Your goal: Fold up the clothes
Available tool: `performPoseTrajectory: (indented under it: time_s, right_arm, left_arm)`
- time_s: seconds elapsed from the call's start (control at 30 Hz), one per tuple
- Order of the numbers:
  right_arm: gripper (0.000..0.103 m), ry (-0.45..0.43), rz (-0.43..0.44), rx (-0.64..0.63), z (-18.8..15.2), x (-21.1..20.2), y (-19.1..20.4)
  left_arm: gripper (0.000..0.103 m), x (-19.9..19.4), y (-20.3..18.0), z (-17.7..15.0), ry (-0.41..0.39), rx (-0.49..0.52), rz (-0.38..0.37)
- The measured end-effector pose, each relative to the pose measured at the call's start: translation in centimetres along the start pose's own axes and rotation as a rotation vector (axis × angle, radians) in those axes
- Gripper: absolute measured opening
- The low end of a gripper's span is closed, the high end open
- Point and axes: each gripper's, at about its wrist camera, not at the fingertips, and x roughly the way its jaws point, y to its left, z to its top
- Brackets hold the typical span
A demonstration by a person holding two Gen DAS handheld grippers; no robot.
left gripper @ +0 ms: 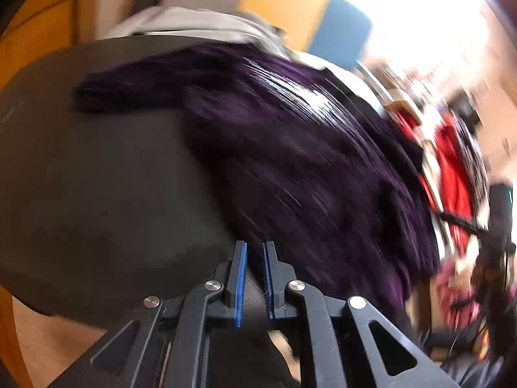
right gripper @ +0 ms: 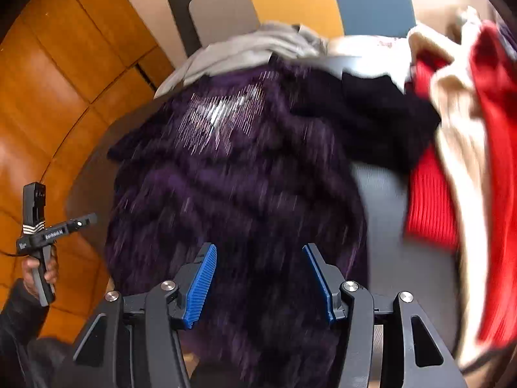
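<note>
A dark purple fuzzy sweater (left gripper: pixel 290 161) (right gripper: pixel 232 177) with a silver sequin patch lies spread on a round dark grey table (left gripper: pixel 97 177) (right gripper: pixel 381 200). Both views are motion-blurred. My left gripper (left gripper: pixel 253 245) hovers at the sweater's left edge, over the border between cloth and bare table; a narrow gap shows between its blue pads (left gripper: pixel 240 278), with nothing in it. My right gripper (right gripper: pixel 260 247) stands open and wide over the near part of the sweater, its pads clear of the cloth. At the left of the right wrist view, a person's hand (right gripper: pixel 48 271) holds the other tool's handle.
A light grey garment (left gripper: pixel 194 22) (right gripper: pixel 252 45) lies at the table's far edge. A black garment (right gripper: pixel 371 116) sits to the right of the sweater. Red (right gripper: pixel 429 200) (left gripper: pixel 452 168) and cream (right gripper: pixel 458 135) clothes are heaped at the right. A wooden floor (right gripper: pixel 48 97) surrounds the table.
</note>
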Motion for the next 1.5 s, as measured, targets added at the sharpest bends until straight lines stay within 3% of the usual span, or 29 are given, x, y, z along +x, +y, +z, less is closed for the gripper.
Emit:
performPoseTrajectory:
  time_s: [0.1, 0.17, 0.23, 0.4, 0.63, 0.83, 0.87, 0.93, 1.0, 1.13, 1.27, 1.4, 1.5]
  right_arm:
    - [0.058, 0.017, -0.044, 0.015, -2.6, 0.3, 0.2]
    - [0.061, 0.001, -0.048, 0.040, -3.7, 0.3, 0.2]
    - [0.066, -0.014, -0.041, 0.069, -4.6, 0.3, 0.0]
    - [0.070, -0.026, -0.041, 0.126, -5.2, 1.5, -0.7]
    - [0.082, -0.062, 0.016, 0.159, -5.3, 1.7, -1.0]
    - [0.093, -0.077, 0.034, 0.149, -5.4, 2.0, -0.7]
    - [0.095, -0.076, 0.033, 0.141, -5.4, 2.1, -0.5]
    - [0.095, -0.073, 0.028, 0.134, -5.3, 2.1, -0.4]
    - [0.095, -0.079, 0.036, 0.149, -5.3, 1.8, -0.6]
    - [0.093, -0.098, 0.093, 0.208, -5.7, 0.9, -2.1]
    - [0.093, -0.118, 0.168, 0.274, -6.2, 0.6, -3.6]
    - [0.093, -0.086, 0.172, 0.259, -6.0, 0.2, -3.4]
    - [0.093, -0.068, 0.152, 0.247, -6.0, -0.2, -3.1]
  left_arm:
    - [0.011, 0.8, -3.0, -1.9, 0.030, 0.042, 0.016]
    - [0.012, 0.2, -4.0, -2.9, -0.005, 0.056, 0.051]
    - [0.019, -0.3, -4.7, -3.8, -0.027, 0.065, 0.045]
    - [0.019, 0.5, -5.0, -5.1, 0.006, 0.067, 0.079]
    - [0.021, 1.8, -4.9, -4.3, 0.010, -0.011, 0.072]
    - [0.028, 3.6, -5.9, -3.4, 0.039, 0.023, 0.173]
    - [0.027, 3.7, -6.2, -3.3, 0.033, 0.041, 0.192]
    - [0.008, 3.6, -6.6, -3.4, 0.012, 0.075, 0.238]
    - [0.004, 2.9, -5.7, -3.2, 0.009, 0.046, 0.214]
    - [0.004, -2.2, -2.2, -3.1, -0.076, -0.022, 0.077]
    - [0.001, -5.3, 2.0, -3.4, -0.090, -0.059, 0.151]
    - [0.001, -6.5, 5.7, -5.3, -0.057, -0.148, 0.150]
    - [0.001, -6.3, 7.5, -6.6, -0.030, -0.208, 0.199]
